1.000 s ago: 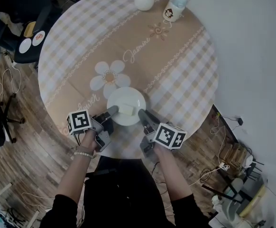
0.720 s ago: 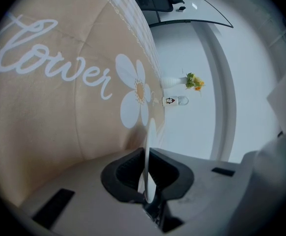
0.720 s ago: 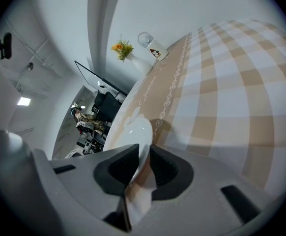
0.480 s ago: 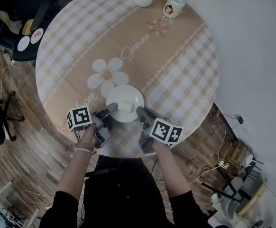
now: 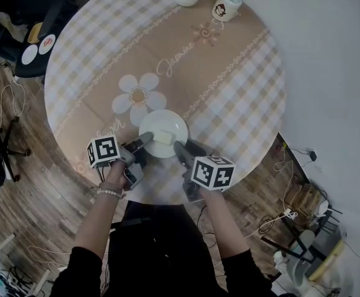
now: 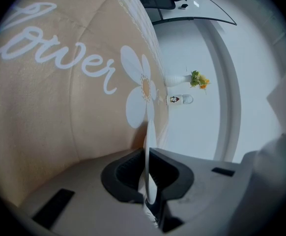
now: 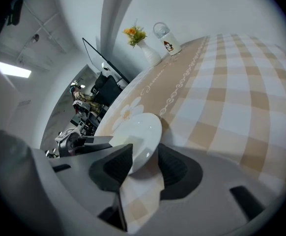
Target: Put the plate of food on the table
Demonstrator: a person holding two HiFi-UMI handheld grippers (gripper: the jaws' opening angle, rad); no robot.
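1. White plate (image 5: 162,129) of food rests near the table's (image 5: 242,79) front edge.
2. Left gripper (image 5: 144,143) clamps its left rim.
3. Right gripper (image 5: 185,148) jaws, just opening, stand apart around the right rim.

Room round the worktop (image 5: 248,98): plank floor (image 5: 38,215), white wall (image 5: 334,54).
Floor showed at left, wall at right; a black office chair (image 5: 25,11) stood upper left, loose cables (image 5: 23,104) nearby.

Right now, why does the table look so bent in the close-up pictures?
Left gripper view: the wide lens bows the table, corners go black. Right gripper view: same bulge, soft sheen on the plate. Head view: even light, hardly any bending.
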